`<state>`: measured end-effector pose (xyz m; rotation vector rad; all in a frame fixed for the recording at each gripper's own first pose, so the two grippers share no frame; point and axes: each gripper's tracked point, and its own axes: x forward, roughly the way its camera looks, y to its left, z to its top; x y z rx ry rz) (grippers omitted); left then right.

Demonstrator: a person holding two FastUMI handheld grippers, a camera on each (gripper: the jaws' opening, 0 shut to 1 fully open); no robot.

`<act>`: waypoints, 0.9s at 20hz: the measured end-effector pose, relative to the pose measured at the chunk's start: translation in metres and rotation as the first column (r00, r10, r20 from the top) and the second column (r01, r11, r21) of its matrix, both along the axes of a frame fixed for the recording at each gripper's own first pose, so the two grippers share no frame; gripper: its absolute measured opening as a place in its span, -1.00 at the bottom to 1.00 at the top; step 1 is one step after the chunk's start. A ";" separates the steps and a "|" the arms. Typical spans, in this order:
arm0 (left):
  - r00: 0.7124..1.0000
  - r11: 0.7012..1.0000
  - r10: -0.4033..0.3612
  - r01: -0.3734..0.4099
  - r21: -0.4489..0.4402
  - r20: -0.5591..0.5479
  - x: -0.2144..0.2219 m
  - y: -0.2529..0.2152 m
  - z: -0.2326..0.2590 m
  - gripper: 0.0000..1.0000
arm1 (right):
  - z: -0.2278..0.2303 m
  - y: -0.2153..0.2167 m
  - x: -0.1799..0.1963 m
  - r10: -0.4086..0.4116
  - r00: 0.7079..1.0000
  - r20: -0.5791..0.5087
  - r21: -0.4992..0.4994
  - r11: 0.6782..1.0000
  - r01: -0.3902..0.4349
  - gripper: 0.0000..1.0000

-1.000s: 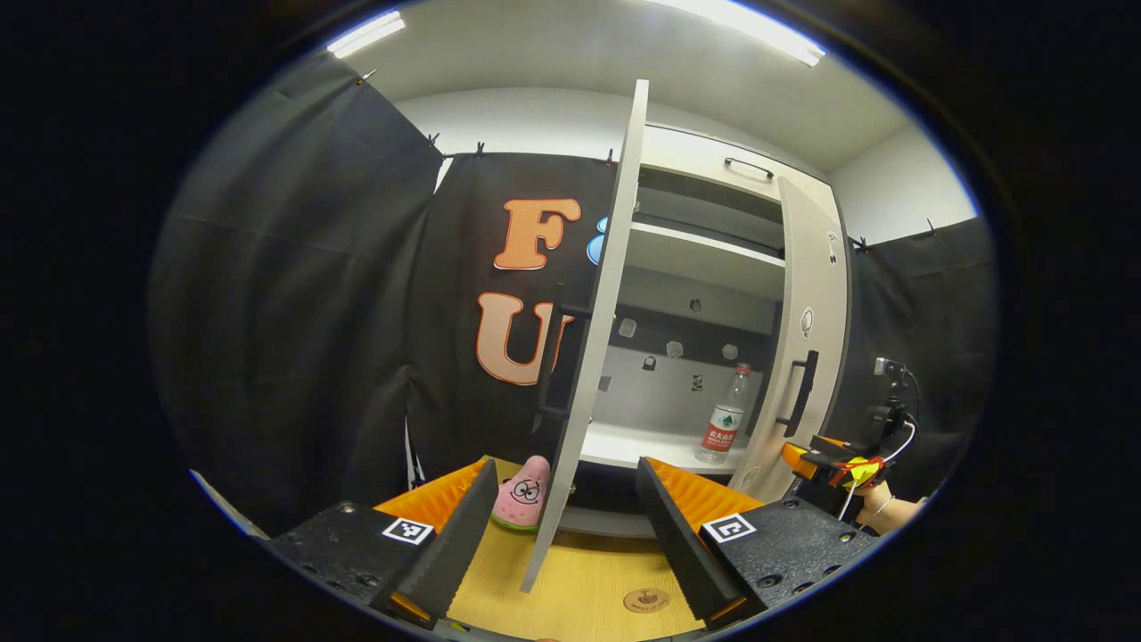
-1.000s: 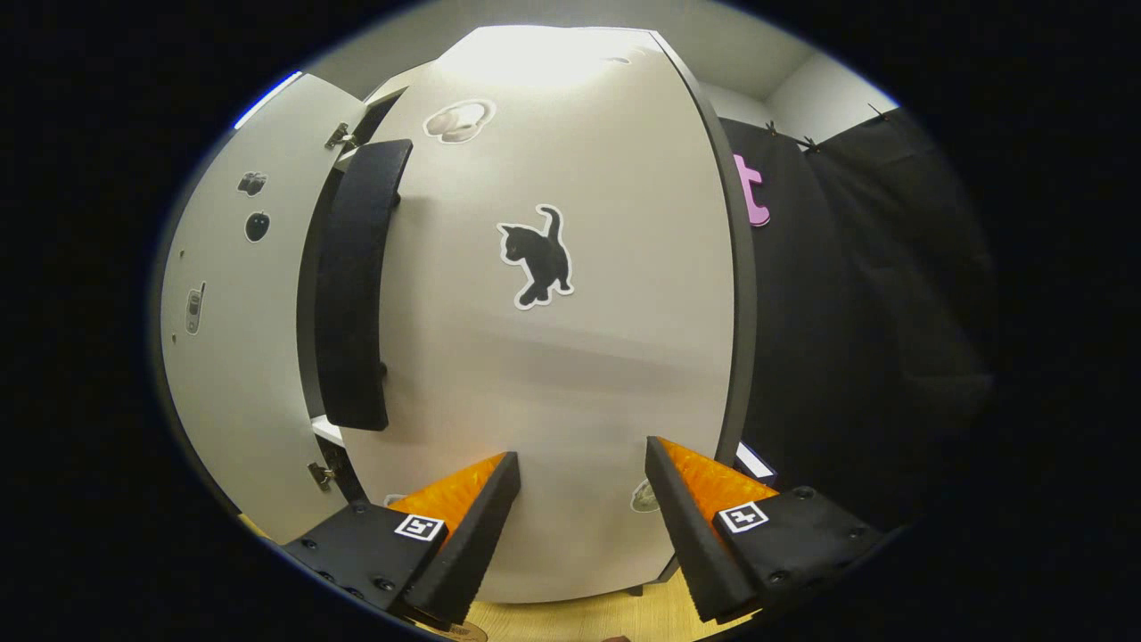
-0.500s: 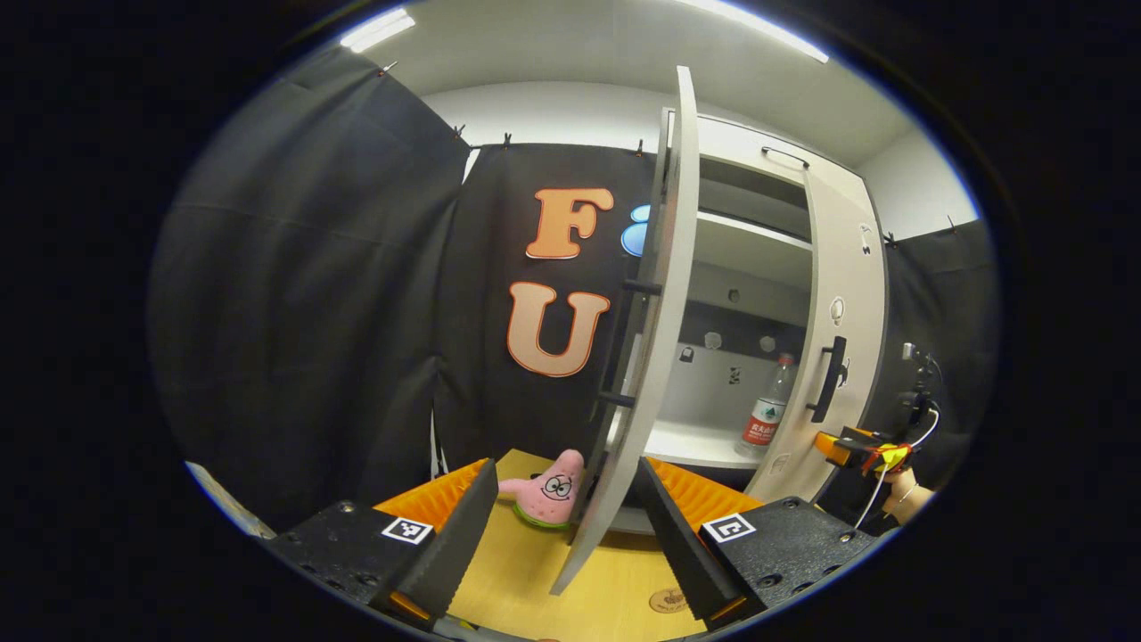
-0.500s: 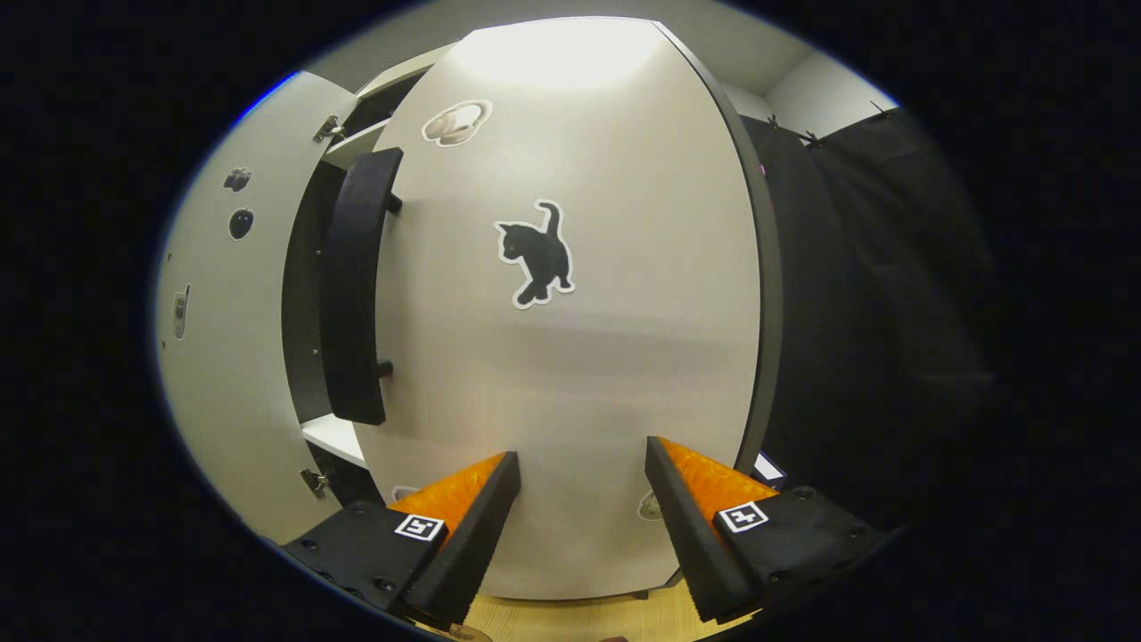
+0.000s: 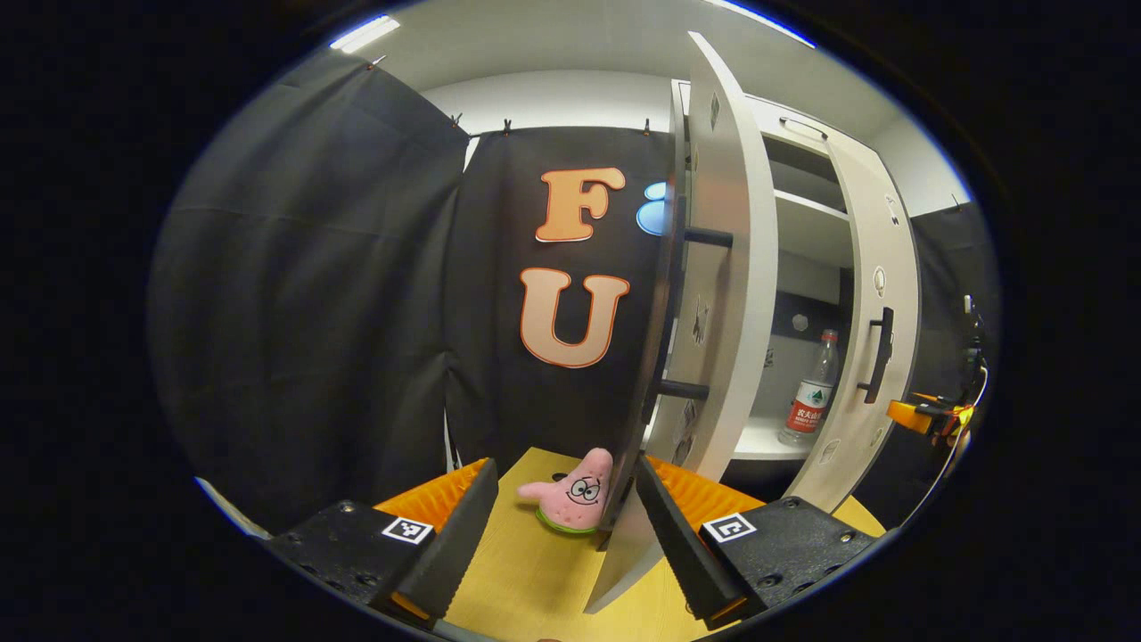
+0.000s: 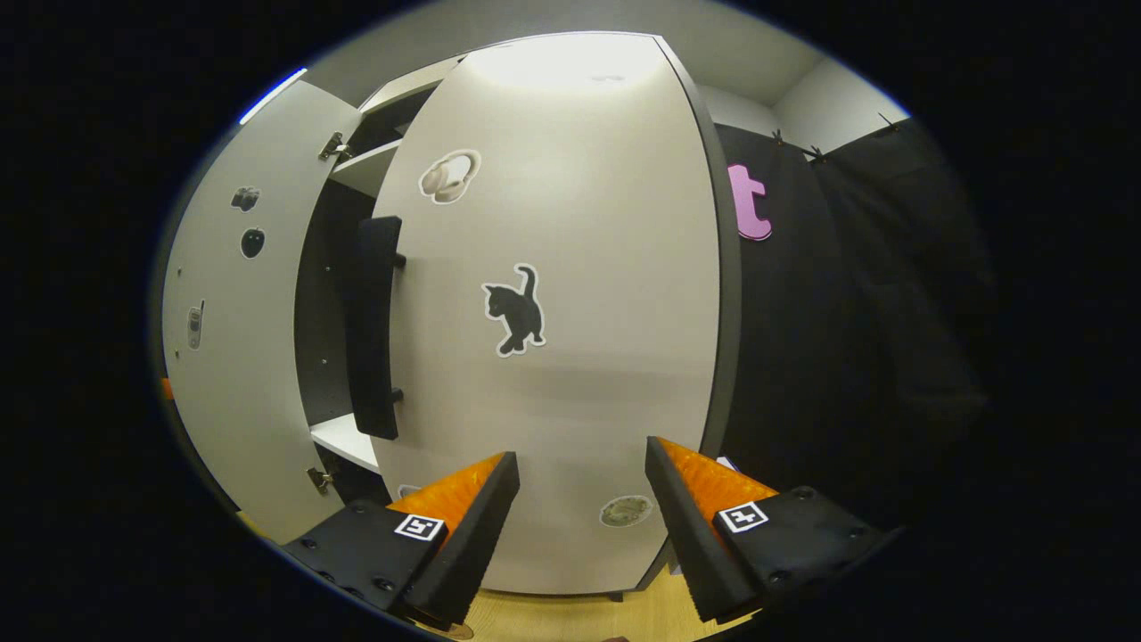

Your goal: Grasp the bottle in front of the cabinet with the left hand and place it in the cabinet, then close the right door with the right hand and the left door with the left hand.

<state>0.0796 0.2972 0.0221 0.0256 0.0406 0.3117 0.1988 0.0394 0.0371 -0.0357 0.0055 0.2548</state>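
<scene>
The clear bottle [image 5: 809, 403] with a red label stands upright on the cabinet's lower shelf [image 5: 756, 439], seen through the gap between the doors. The left door [image 5: 724, 267] stands ajar, nearly edge-on, its black handle [image 5: 670, 312] on the far side. My left gripper [image 5: 566, 474] is open and empty, with the door's lower corner just beside its right finger [image 5: 669, 526]. The right door [image 6: 570, 312], with a cat sticker, is swung most of the way in, its black handle [image 6: 374, 330] at its left. My right gripper [image 6: 579, 468] is open in front of it, a little apart.
A pink star-shaped plush toy [image 5: 575, 495] lies on the wooden tabletop [image 5: 526, 571] left of the left door. Black cloth walls close in the left and back. The right gripper [image 5: 927, 415] also appears low beside the right door [image 5: 878, 294]. The left door [image 6: 232, 339] shows its inner face.
The left gripper has shifted left around the left door, which now hides more of the cabinet. The right gripper has drawn back slightly from the right door.
</scene>
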 end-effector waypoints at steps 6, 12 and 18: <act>1.000 0.999 -0.021 0.021 -0.023 -0.004 0.006 -0.006 -0.004 0.87 | 0.032 -0.031 -0.043 -0.034 0.999 0.039 0.033 0.999 0.032 0.92; 0.995 0.995 -0.099 0.099 -0.002 -0.025 0.018 -0.052 -0.012 0.93 | 0.059 -0.054 -0.088 -0.046 0.996 0.073 0.062 0.997 0.042 0.92; 0.983 0.984 -0.176 0.175 -0.016 -0.043 0.034 -0.093 -0.021 0.87 | 0.080 -0.094 -0.128 -0.105 0.989 0.102 0.052 0.994 0.100 0.92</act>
